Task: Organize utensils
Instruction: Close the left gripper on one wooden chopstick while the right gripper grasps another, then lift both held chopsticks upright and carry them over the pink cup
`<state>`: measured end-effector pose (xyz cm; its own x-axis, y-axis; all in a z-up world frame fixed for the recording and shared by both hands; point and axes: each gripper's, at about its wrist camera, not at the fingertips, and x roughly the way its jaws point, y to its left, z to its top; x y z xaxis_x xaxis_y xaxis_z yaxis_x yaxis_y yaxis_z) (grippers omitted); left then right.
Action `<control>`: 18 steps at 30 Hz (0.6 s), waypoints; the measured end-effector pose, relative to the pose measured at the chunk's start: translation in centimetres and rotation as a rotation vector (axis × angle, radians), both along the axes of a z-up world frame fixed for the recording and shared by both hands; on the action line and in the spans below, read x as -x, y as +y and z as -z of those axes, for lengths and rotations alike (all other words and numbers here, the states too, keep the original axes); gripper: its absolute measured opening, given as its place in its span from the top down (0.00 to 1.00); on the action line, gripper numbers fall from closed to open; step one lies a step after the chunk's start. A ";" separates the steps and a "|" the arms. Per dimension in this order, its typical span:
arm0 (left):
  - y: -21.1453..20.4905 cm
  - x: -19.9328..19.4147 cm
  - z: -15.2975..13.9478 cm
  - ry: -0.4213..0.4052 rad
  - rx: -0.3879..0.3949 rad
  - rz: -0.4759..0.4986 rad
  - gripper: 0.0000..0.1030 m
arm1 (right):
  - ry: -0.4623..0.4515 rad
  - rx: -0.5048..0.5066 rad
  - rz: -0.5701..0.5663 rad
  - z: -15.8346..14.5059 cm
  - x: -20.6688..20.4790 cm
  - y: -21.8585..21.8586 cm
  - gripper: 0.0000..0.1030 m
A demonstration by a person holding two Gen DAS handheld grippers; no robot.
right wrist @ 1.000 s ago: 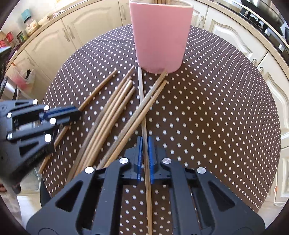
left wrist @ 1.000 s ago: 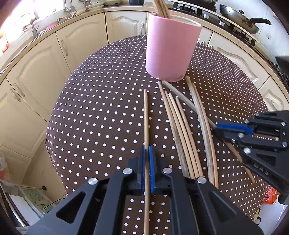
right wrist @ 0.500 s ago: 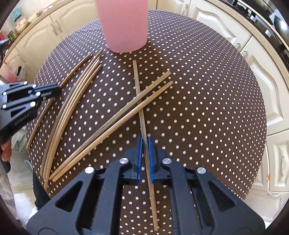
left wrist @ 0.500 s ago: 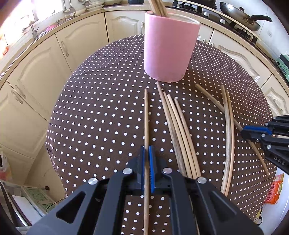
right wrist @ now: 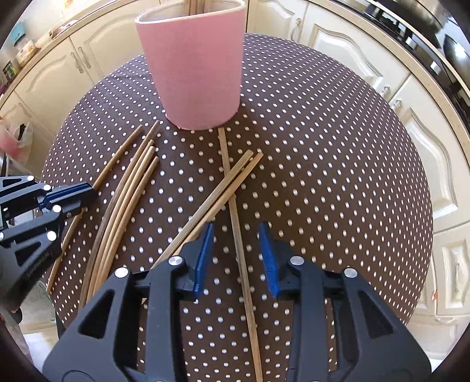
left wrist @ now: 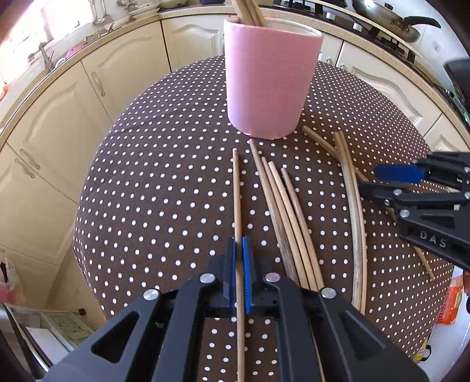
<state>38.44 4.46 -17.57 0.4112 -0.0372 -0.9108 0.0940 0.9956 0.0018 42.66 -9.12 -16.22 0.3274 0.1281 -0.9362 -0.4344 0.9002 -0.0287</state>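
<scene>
A pink holder with chopsticks standing in it sits at the far side of a round dotted table; it also shows in the right wrist view. My left gripper is shut on one wooden chopstick that points at the holder. My right gripper is open, its jaws either side of a single chopstick lying on the cloth. A crossed pair of chopsticks lies over that stick. A bundle of several chopsticks lies to the left.
The left gripper shows at the left edge of the right wrist view; the right gripper shows at the right of the left wrist view. Cream kitchen cabinets ring the table. A frying pan sits on the hob behind.
My right gripper has opened and let go of the chopstick it held, which now lies on the cloth. It moved back toward the holder. The left gripper keeps its chopstick.
</scene>
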 end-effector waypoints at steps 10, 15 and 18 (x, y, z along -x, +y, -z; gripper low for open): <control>0.6 -1.5 -0.1 0.003 0.019 0.013 0.95 | 0.018 -0.027 -0.038 1.5 -4.3 2.6 0.88; 0.9 -1.5 0.0 0.000 0.038 0.007 0.95 | 0.000 -0.022 -0.028 1.2 -4.5 3.1 0.94; 1.4 -1.3 -0.2 -0.020 0.057 -0.008 0.95 | -0.023 -0.007 -0.002 0.6 -3.3 1.3 0.94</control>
<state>39.73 5.86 -17.38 0.4299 -0.0851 -0.8988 0.0866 0.9948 -0.0527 45.99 -7.81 -16.87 0.3488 0.1354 -0.9273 -0.4354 0.8997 -0.0324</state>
